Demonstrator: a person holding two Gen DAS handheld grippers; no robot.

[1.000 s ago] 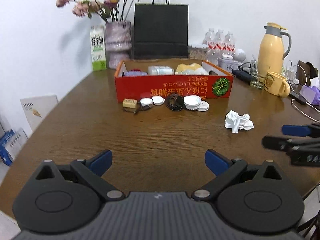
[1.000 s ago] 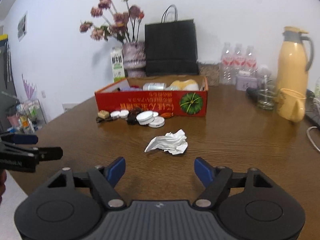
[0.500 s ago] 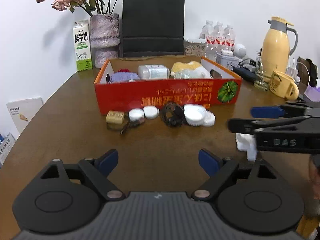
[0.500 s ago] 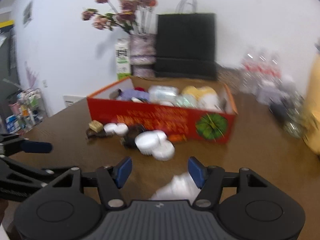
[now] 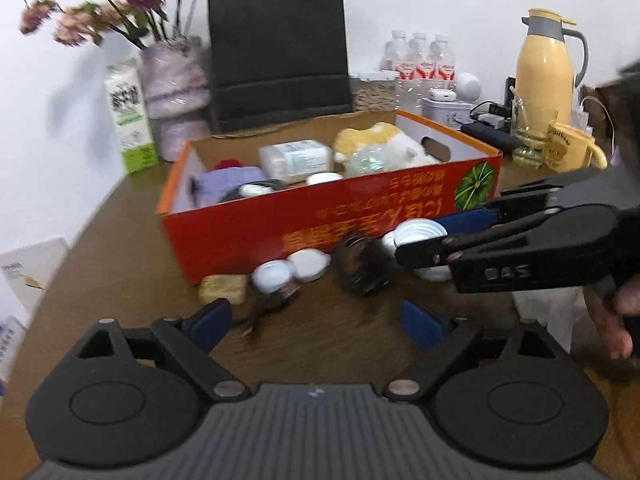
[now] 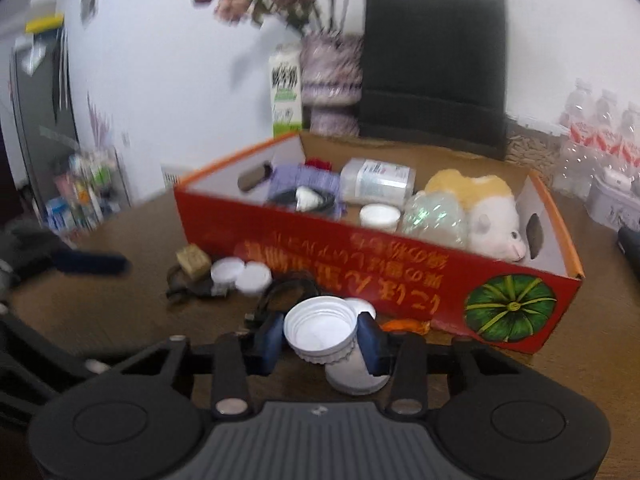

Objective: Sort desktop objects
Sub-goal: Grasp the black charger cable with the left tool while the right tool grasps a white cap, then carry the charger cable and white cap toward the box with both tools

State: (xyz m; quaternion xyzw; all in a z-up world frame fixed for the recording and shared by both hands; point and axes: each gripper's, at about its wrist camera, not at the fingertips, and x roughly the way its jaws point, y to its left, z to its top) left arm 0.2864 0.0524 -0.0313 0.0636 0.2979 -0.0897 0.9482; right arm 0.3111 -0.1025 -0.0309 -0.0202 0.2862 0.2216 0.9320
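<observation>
A red cardboard box (image 5: 320, 220) holds a plush toy, a bottle, a purple cloth and small lids. In front of it lie a tan block (image 5: 222, 288), two small white lids (image 5: 272, 276) and a black cable coil (image 5: 360, 272). My right gripper (image 6: 320, 340) is closing, and its blue pads touch both sides of a ribbed white lid (image 6: 320, 328) that rests over another lid (image 6: 352, 376). From the left wrist view, the right gripper (image 5: 416, 240) reaches in from the right. My left gripper (image 5: 316, 322) is opening wide, with nothing between its fingers, short of the small lids.
A black paper bag (image 5: 276, 52), a vase of flowers (image 5: 172, 92) and a milk carton (image 5: 128, 120) stand behind the box. A yellow thermos (image 5: 544, 72), mug (image 5: 568, 152), glass and water bottles (image 5: 420, 56) crowd the back right. Crumpled tissue (image 5: 560, 312) lies under the right gripper.
Both grippers have moved forward to the things in front of the box. The right gripper passed over the tissue and narrowed its jaws around the white lid.
</observation>
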